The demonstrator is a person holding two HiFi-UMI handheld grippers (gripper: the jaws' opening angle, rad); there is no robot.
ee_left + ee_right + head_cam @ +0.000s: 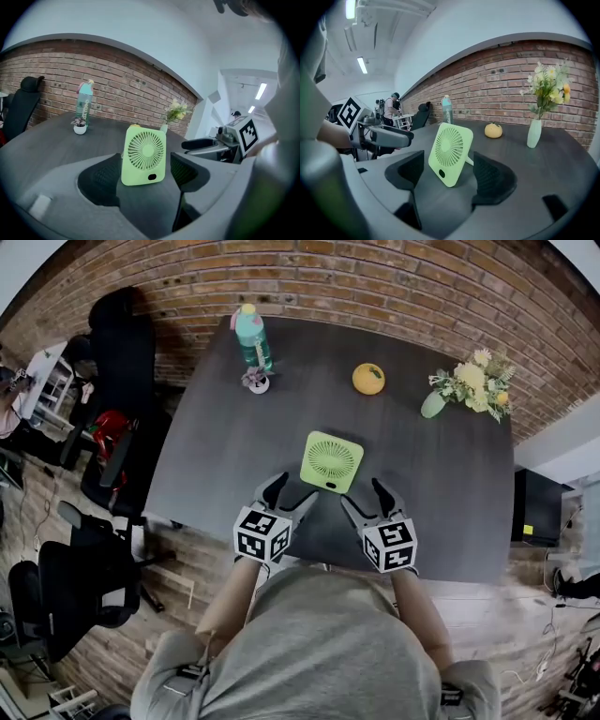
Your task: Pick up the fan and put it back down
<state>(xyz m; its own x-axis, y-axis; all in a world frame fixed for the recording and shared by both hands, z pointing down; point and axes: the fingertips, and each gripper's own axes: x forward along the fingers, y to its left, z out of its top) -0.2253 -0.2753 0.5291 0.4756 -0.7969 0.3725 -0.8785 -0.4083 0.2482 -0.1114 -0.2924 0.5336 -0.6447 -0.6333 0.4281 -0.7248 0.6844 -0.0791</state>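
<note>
Your left gripper (292,495) and right gripper (366,498) both stand released, jaws wide apart and empty. They sit at the lower centre of the head view, just short of the fan (332,461) and not touching it. The fan stands mid-frame on the dark surface (225,451), leaning back on its rear stand (472,161).

Risks noted:
- The fan looks light and is propped at an angle. A jaw tip nudging its face would likely tip it backward or slide it away.
- Both grippers aim at one small body. If both close in, the inner jaws may strike each other.
- A grip on the thin green edges could slip, and an uneven set-down may fold the stand.

Surroundings: a bottle (251,337) and small pot (256,382) stand at upper left. An orange (368,379) lies at upper centre and a vase of flowers (469,385) stands at upper right. All are well apart from the fan, and nothing blocks your approach.
</note>
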